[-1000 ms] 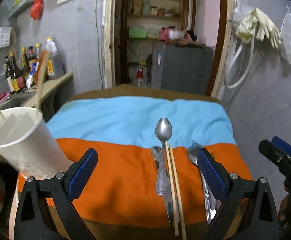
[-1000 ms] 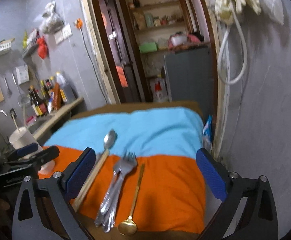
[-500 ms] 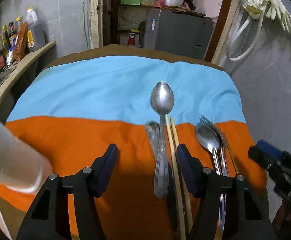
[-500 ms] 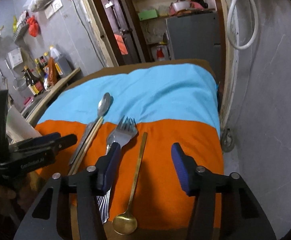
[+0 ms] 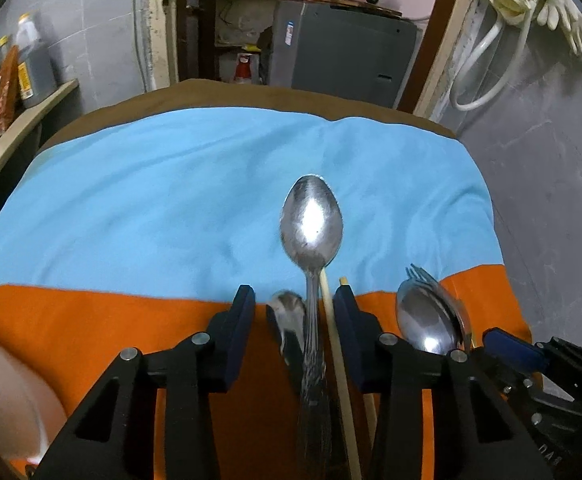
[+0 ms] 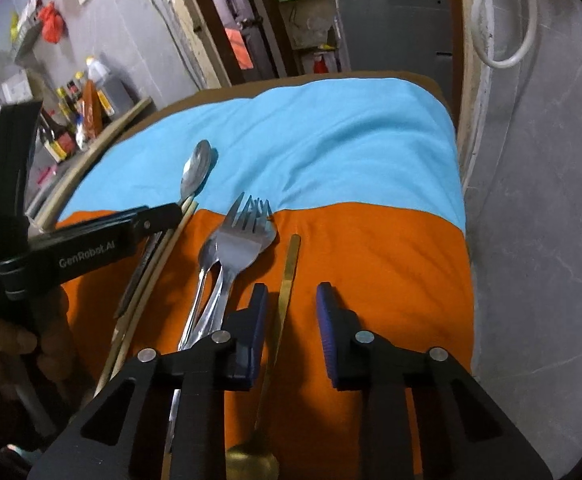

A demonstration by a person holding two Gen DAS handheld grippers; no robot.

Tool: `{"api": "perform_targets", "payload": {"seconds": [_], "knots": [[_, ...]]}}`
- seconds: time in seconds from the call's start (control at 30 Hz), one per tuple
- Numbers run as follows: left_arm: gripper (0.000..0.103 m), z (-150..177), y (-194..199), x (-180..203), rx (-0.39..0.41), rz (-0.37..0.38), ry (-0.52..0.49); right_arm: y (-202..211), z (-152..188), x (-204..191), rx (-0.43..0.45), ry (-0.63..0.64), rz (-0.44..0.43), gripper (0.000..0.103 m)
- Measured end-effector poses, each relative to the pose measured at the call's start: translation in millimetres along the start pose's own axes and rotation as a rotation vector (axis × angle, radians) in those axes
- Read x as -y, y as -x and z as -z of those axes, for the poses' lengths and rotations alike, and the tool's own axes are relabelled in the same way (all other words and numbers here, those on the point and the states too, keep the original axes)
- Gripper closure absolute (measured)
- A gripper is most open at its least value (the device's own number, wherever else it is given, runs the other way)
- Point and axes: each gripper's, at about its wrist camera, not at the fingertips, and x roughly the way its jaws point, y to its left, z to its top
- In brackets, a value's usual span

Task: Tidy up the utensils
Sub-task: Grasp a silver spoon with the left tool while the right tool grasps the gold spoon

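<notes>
Utensils lie on an orange and blue cloth (image 5: 131,208). My left gripper (image 5: 294,308) is open, its fingers straddling the handle of a large steel spoon (image 5: 312,224), a smaller spoon (image 5: 289,312) and a wooden chopstick (image 5: 333,332). A second spoon and fork (image 5: 431,320) lie to the right. My right gripper (image 6: 291,308) is open around the handle of a gold spoon (image 6: 287,276), without gripping it. A steel fork (image 6: 243,236) on top of spoons lies just left of the gold spoon. The left gripper also shows in the right wrist view (image 6: 91,244).
A white paper cup (image 5: 7,392) stands blurred at the near left. A counter with bottles (image 5: 23,76) runs along the left. A grey wall (image 6: 539,200) is close on the right. A doorway with a grey cabinet (image 5: 339,56) is behind the table.
Both grippers have dropped and moved forward over the utensils, and their jaws have narrowed from wide open. The cup has slid to the frame's left edge.
</notes>
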Motion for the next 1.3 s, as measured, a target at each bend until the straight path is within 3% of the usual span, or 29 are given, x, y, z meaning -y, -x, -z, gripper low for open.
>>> {"api": "perform_targets", "payload": {"seconds": [0.17, 0.4, 0.57, 0.9, 1.13, 1.3], "knots": [[0.071, -9, -10, 2, -0.005, -0.01, -0.031, -5, -6, -7, -0.003, 0.06, 0.058, 0.084], [0.078, -21, -19, 2, -0.007, -0.016, -0.021, -9, -12, 4, 0.012, 0.018, 0.04, 0.095], [0.098, -25, -17, -2, -0.013, 0.018, 0.017, -12, -18, 6, 0.019, -0.022, 0.002, 0.098], [0.099, -17, 1, -11, 0.0, 0.052, 0.073, -7, -18, 14, 0.03, -0.089, -0.07, 0.098], [0.099, -17, 1, -13, -0.059, 0.041, 0.07, -6, -16, 10, -0.005, -0.063, -0.068, 0.097], [0.098, -23, -4, -19, -0.1, 0.058, 0.099, -2, -11, 4, -0.037, -0.03, -0.058, 0.087]]}}
